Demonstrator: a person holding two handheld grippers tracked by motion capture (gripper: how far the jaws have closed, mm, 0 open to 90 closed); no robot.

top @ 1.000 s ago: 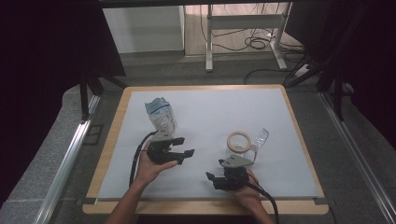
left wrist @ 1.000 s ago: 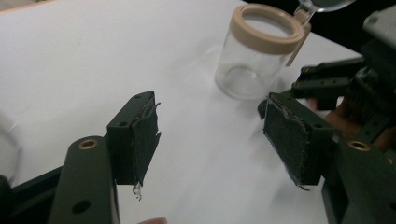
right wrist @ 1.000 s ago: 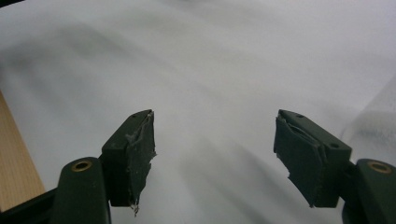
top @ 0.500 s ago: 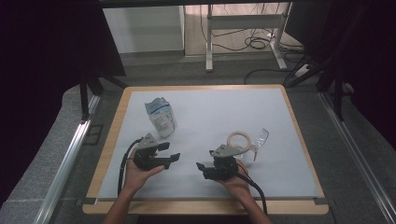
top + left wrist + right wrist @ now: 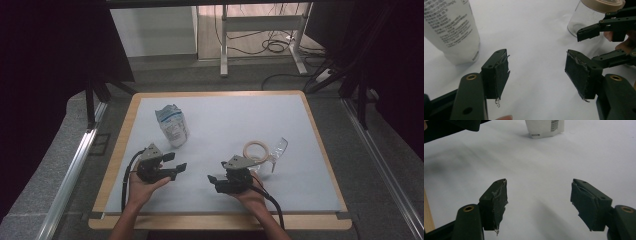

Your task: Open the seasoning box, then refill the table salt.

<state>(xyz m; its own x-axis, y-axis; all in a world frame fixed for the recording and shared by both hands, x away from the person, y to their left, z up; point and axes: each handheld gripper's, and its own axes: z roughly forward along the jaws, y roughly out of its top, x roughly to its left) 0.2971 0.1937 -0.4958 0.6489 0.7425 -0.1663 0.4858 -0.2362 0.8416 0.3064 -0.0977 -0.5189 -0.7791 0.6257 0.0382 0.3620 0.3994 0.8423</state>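
Jar: on its side, tan lid on | pouch: upright | both claws open, empty

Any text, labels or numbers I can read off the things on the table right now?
White pouch: several lines of small grey print on its side, too blurred to read.
White pouch, lower edge: a barcode with a short printed code below it, too small to read.
Clear jar: no lettering visible.
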